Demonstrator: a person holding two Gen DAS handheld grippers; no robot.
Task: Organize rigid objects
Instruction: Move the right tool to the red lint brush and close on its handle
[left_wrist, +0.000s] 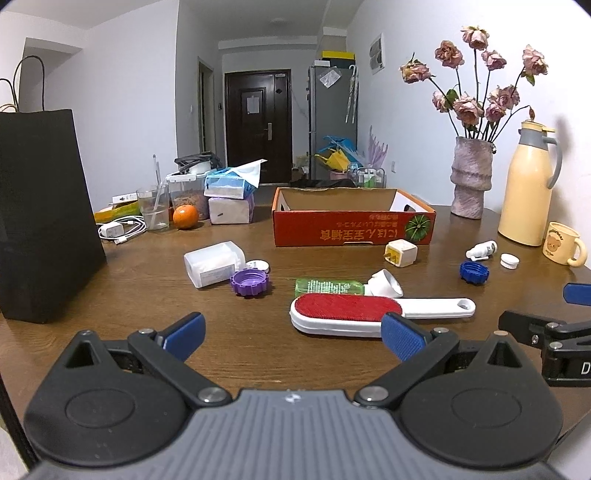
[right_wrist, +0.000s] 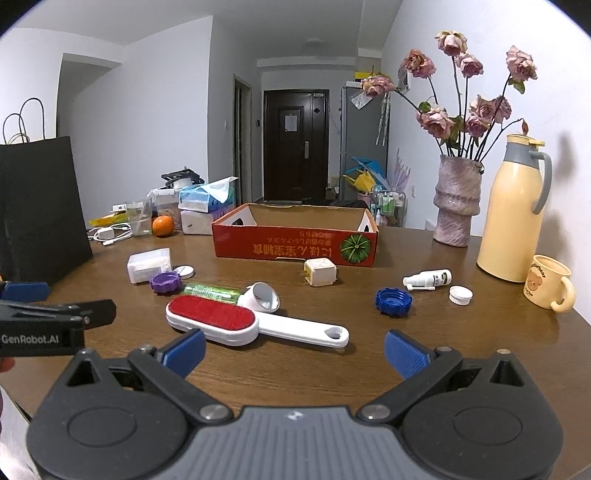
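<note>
Plainly the move ahead turns on the lint brush (left_wrist: 345, 314), the largest loose thing on the desk (left_wrist: 147, 317): it lies just ahead of both tools, its red pad toward the desk's left edge and its white handle running toward the right, so its long axis sits crosswise to either tool's reach. The left tool (left_wrist: 293, 334) hovers with its blue pads spread wide and nothing between them, its right pad almost over the brush's near rim; the right tool (right_wrist: 293, 349) is likewise spread and empty, with the handle end ahead of its gap. I judge either could take the brush, the right one more naturally by the handle.

The red cardboard box (right_wrist: 295, 251), open and seemingly empty, stands toward the far edge behind the clutter and is the likely home for the pieces. A path from brush to box passes over the green bottle (right_wrist: 210, 291) and the white cup-shaped cap (right_wrist: 260, 295), both touching or just beside the brush's far side, so a low lift could drag them.

Smaller things are scattered around: a white box (left_wrist: 214, 263) and purple cap (left_wrist: 249, 281) left of centre, a charger plug (right_wrist: 319, 271) near the box front, then a blue cap (right_wrist: 393, 301), spray bottle (right_wrist: 428, 278) and small white cap (right_wrist: 460, 294) toward the right edge
</note>
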